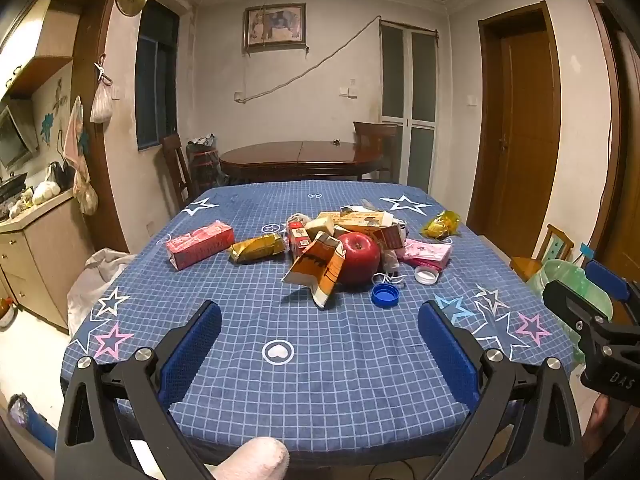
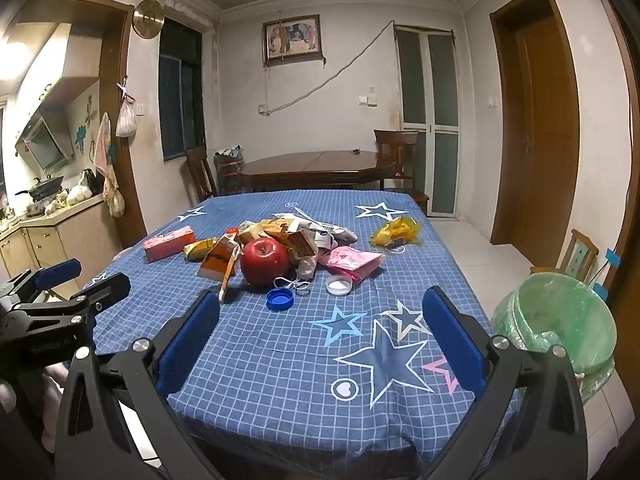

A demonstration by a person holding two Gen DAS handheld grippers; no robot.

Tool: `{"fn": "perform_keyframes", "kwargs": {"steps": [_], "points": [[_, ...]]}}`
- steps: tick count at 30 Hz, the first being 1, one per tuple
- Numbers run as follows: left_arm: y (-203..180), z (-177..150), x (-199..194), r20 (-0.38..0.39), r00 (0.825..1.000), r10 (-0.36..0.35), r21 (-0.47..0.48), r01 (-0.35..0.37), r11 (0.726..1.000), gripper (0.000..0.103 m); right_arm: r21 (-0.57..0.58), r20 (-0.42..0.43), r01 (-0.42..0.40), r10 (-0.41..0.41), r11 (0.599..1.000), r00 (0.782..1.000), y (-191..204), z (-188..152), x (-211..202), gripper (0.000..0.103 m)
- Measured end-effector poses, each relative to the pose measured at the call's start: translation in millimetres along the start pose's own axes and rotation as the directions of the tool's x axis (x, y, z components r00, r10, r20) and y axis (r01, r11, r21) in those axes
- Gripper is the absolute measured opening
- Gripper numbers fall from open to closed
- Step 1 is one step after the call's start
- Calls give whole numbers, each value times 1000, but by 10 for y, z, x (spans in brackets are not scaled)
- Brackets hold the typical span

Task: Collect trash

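Hovering over near table (image 1: 320,380) edge, we see L gripper (image 1: 320,340) and R gripper (image 2: 320,334) both spread wide, nothing btwn pads. Trash pile (image 1: 344,236) lies mid-table around red apple (image 1: 359,257); blue cap (image 1: 385,294) just in front. Green-lined bin (image 2: 560,320) stands at right, beside table.

Red apple (image 2: 265,261) amid clutter on blue star-print tablecloth (image 2: 280,360); wooden dining table (image 2: 316,168) behind.

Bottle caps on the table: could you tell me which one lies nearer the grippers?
The round blue plastic cap; the white cap sits farther back, beside the pink packet.
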State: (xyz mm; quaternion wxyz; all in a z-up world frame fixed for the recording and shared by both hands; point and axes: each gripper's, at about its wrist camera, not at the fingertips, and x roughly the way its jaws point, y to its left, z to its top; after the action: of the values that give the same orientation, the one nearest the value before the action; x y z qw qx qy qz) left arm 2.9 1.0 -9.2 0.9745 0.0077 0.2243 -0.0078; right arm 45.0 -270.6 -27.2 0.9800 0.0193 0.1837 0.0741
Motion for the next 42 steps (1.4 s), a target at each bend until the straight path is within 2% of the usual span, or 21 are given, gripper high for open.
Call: {"fn": "perform_keyframes", "kwargs": {"steps": [7,12,15,18,21,32,35,42], "points": [[140,62,49,15,999,-42,-67,43,997,98,0,-2,0,0,1000,1000,-2,-8,0,98],[115,68,102,9,999,-47,-56,48,997,98,-2,-5,-1,1,1000,1000,18,-6,-7,98],[107,53,179,-20,999,-51,-42,50,998,98,-2,-3,-3,3,1000,1000,27,16,-15,98],[34,66,254,-61,994,-93,29,95,995,98,-2,0,-5,5,1000,1000,-10,-11,-11,98],[11,60,241,-49,996,-74,40,76,996,98,-2,-1,-6,6,1000,1000,-7,-9,-12,98],[15,31,353,-89,994,-66,31,69,997,98,-10,2,-12,12,1000,1000,-6,14,-24,98],[1,15,361,-91,995,-45,43,49,998,98,-14,4,-14,14,1000,1000,6,14,-21,98],[-49,-24,397,-94,995,-46,61,52,997,98,-14,4,-15,15,1000,1000,9,17,-22,98]]}}
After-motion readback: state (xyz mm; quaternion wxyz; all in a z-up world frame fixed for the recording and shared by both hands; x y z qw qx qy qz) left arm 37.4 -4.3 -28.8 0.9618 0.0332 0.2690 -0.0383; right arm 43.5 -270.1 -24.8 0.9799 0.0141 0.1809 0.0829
